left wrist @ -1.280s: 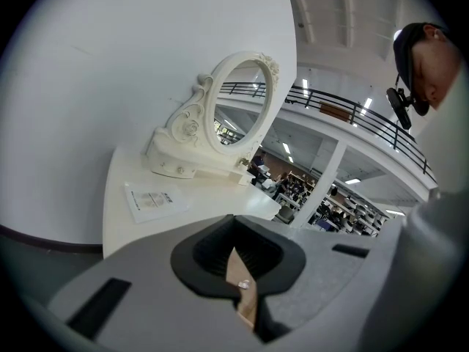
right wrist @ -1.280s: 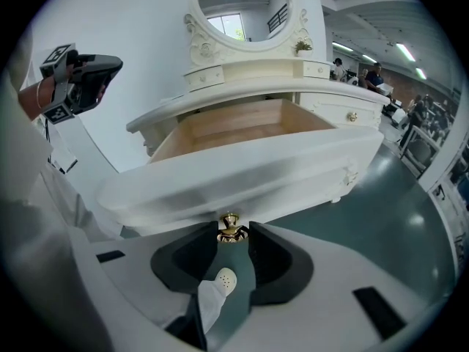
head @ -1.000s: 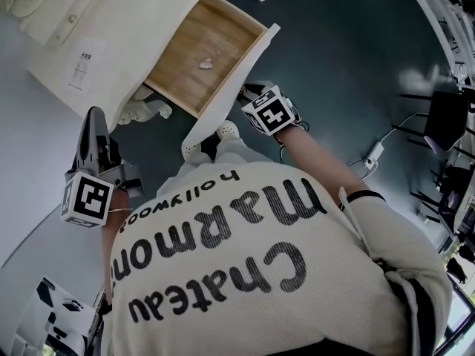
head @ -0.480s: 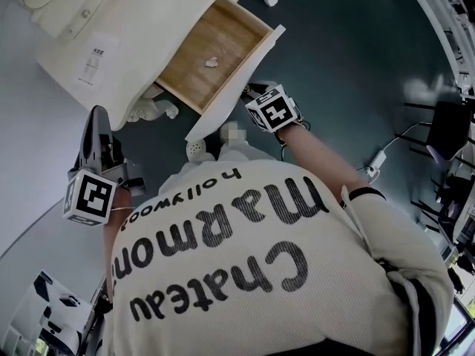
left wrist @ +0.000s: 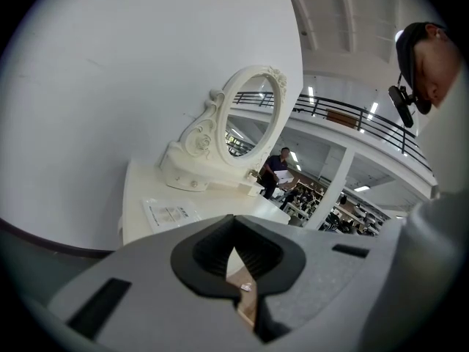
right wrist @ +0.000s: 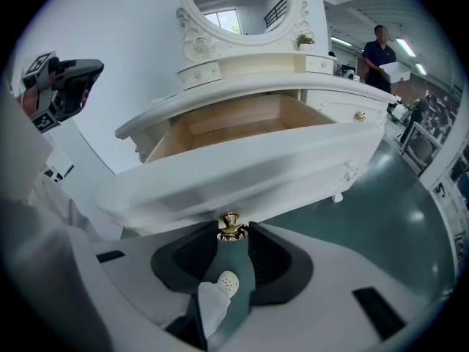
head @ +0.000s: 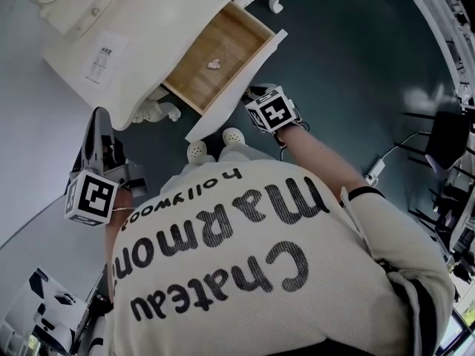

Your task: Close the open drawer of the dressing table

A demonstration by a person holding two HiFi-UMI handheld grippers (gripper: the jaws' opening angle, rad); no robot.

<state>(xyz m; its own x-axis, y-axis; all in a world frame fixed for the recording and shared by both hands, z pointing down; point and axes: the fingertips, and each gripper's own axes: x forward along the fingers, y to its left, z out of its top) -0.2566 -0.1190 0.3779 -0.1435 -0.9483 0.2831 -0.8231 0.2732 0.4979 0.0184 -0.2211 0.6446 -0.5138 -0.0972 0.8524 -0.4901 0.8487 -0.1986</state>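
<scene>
Right gripper view showed the right tool (right wrist: 231, 233) clenched on the brass knob (right wrist: 230, 223) at the front of the open drawer (right wrist: 242, 171), apparently placed to push it shut. The left tool (left wrist: 234, 223), clenched empty, hung well apart from the drawer.

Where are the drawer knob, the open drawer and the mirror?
drawer knob (right wrist: 230, 227), right gripper view, on its brass head.
open drawer (head: 237, 86), head view, on its white front panel.
mirror (left wrist: 253, 119), left gripper view, on the middle of the glass.
</scene>
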